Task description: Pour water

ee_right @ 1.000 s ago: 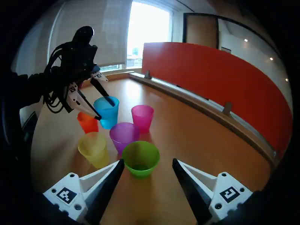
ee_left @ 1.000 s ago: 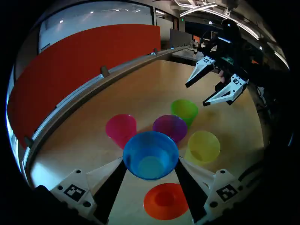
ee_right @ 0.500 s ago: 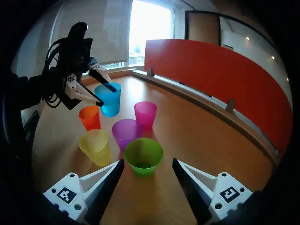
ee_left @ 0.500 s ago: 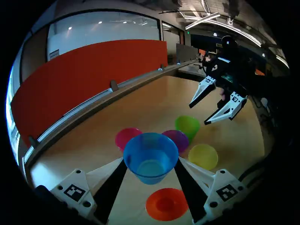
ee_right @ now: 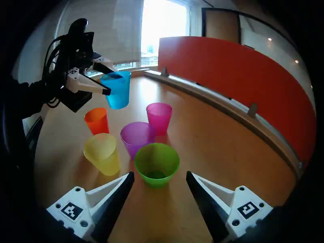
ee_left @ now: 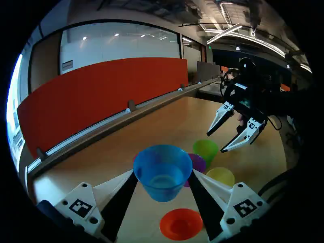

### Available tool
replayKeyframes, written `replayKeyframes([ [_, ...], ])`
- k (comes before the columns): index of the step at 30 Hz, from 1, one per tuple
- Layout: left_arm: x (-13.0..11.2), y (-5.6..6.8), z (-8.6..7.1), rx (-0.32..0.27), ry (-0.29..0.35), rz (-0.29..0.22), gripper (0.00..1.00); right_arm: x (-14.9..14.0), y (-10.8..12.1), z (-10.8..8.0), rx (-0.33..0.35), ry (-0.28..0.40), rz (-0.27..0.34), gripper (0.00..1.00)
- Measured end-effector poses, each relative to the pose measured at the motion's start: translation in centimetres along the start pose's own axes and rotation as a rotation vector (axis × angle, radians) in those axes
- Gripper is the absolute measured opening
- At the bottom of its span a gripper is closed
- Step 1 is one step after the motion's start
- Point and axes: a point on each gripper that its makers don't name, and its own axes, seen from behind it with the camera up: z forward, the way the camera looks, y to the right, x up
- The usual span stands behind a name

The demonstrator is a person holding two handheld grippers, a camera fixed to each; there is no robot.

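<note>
Blue cup (ee_left: pixel 163 178) in left claw (ee_left: pixel 163 173), above table (ee_left: pixel 162 125)

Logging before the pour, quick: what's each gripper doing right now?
Left gripper: shut on the blue cup, held up in the air.
Right gripper: open, holding nothing.

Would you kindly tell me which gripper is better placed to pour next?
Left. The left gripper is shut on the blue cup, held in the air clear of the table. The right gripper is open and empty, by the green cup.
</note>
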Motion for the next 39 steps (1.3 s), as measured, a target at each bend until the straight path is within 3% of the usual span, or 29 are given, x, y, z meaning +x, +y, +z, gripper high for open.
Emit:
replayKeyframes([
  [6,0.7,0.0,-0.5,0.012,0.025,0.003,0.85,-0.4,0.0,0.4,0.007,-0.014,0.0,1.0],
  [18,1.9,-0.6,-1.6,0.03,0.074,-0.039,0.85,-0.7,-0.4,2.0,0.021,-0.029,-0.007,1.0],
  [27,1.8,-0.4,-2.1,0.031,0.076,-0.038,0.85,-0.6,-0.4,3.4,0.024,-0.035,-0.005,1.0],
  [39,1.7,-1.1,-2.5,0.043,0.082,-0.055,0.85,-0.3,-0.5,4.3,0.027,-0.027,-0.005,0.99],
])
